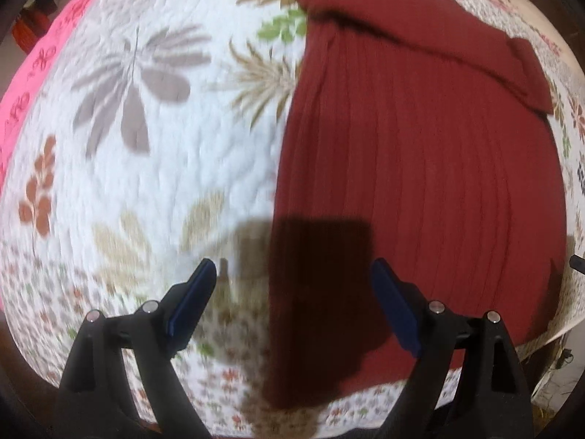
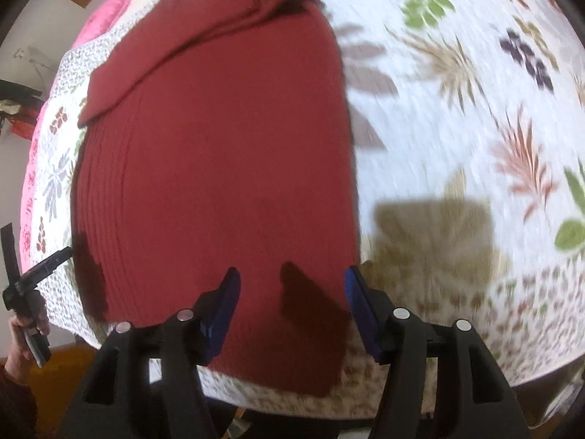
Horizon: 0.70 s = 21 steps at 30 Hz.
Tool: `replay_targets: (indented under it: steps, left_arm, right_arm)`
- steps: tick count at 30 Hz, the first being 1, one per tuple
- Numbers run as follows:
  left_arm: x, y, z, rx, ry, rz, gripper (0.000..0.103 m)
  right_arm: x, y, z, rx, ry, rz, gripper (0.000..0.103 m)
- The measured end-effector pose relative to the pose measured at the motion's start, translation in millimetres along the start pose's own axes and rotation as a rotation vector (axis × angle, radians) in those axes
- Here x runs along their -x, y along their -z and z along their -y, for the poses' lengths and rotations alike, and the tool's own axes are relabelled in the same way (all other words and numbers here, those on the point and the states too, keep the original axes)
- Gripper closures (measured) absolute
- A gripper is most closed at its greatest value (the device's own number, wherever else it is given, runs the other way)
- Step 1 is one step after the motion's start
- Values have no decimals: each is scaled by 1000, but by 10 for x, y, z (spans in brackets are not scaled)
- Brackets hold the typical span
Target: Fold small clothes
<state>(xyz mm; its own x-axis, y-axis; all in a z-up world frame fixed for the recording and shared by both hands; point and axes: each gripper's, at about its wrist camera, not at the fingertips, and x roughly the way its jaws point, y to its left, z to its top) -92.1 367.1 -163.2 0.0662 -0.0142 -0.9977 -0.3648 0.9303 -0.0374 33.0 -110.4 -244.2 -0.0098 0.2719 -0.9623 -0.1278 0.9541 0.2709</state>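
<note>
Left gripper (image 1: 294, 274): jaws spread wide, nothing held; hovered over near left edge of red garment (image 1: 420, 183). Right gripper (image 2: 292, 281): jaws likewise parted, empty, poised above near right edge. Garment laid flat on floral quilt (image 1: 164, 164), one sleeve (image 1: 475, 47) already turned across top, presumably so body can be doubled next. Both grippers judged positioned for hem corners. Frames blurred; contact with cloth not confirmed.

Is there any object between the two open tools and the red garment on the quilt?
Nothing visible. The left tool and right tool hang open above the red garment's near edge; only the quilt lies around.
</note>
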Motion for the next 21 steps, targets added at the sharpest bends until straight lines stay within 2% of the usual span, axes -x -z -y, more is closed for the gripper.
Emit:
replay_targets:
  steps: [4, 7, 14, 16, 19, 21]
  left_arm:
    - [-36, 198, -121, 7, 16, -29, 17]
    - [-95, 325, -194, 7, 39, -57, 17]
    - [-240, 504, -185, -17, 35, -79, 14]
    - [-258, 492, -131, -19, 34, -82, 14]
    - [-312, 458, 7, 8, 71, -97, 15]
    - [-347, 509, 51, 5, 62, -109, 20]
  right_arm:
    - [-27, 215, 91, 5, -6, -22, 33]
    - [-102, 318, 156, 1, -3, -46, 32]
    - [-276, 453, 254, -11, -14, -76, 30]
    - [-297, 460, 226, -6, -10, -75, 30]
    - [-322, 464, 124, 22, -3, -76, 30]
    - [-317, 492, 91, 33, -13, -77, 36]
